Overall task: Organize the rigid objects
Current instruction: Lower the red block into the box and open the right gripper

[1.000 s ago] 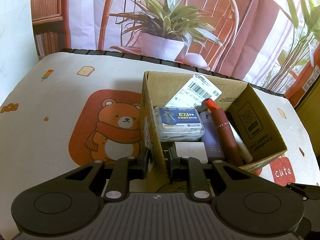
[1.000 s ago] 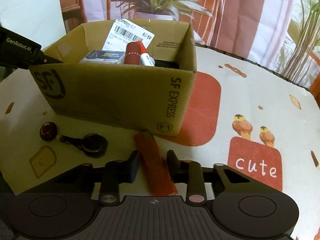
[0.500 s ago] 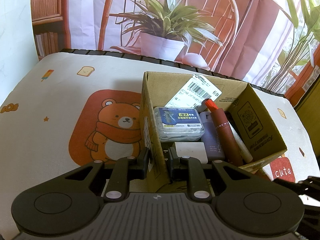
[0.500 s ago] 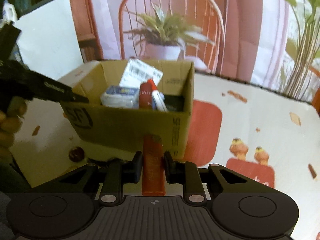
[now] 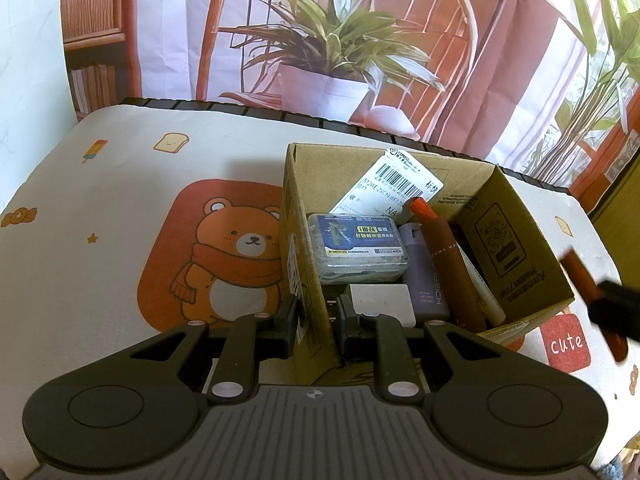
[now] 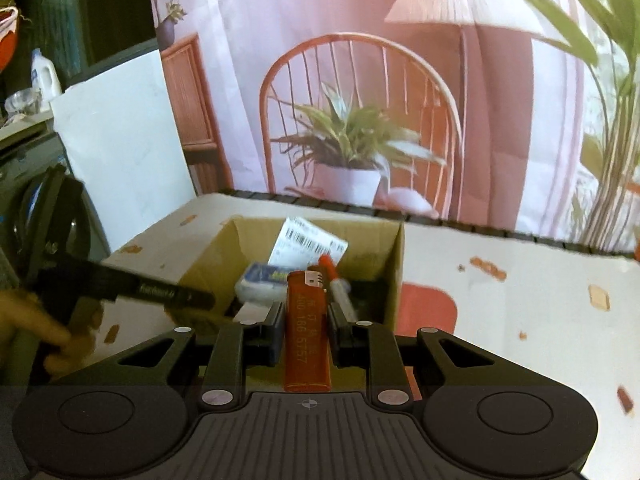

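An open cardboard box stands on the table. Inside lie a clear plastic case with a blue label, a dark red tube, a purple bottle and a white block. My left gripper is shut on the box's near left wall, one finger inside and one outside. My right gripper is shut on an orange lighter, held upright in the air in front of the box. In the left wrist view the lighter shows blurred beyond the box's right wall.
The table cover carries a bear print and a red "cute" patch. A printed backdrop with a chair and a potted plant hangs behind the table's far edge. A hand holds the left gripper at the left.
My right gripper closed on the orange lighter on the table and rose with it, so the box now lies below and ahead. The left gripper kept its hold on the box wall.
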Available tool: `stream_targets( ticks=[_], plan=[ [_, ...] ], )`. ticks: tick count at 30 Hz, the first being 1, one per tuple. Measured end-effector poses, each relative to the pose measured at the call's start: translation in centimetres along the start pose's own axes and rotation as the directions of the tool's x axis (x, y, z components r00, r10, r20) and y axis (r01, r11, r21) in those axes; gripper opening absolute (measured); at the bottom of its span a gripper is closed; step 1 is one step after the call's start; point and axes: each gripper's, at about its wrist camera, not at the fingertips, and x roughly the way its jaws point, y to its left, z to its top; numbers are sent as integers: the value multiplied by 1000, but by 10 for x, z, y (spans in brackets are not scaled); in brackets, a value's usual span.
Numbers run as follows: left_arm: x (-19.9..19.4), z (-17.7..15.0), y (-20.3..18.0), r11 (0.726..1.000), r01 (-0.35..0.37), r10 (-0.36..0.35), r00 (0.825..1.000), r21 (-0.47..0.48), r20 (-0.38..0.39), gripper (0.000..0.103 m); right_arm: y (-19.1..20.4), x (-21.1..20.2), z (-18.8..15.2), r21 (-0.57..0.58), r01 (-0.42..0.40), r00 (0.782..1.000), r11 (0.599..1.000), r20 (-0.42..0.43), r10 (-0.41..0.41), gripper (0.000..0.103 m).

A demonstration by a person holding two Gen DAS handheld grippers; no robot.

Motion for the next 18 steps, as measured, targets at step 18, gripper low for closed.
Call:
stream_targets(
  ticks=[18],
  plan=[
    [0,0,-1,1000,-2,2,1000,3,-2,21,-4,116,30,-105,139,985,985,-85,-148,21]
  ],
)
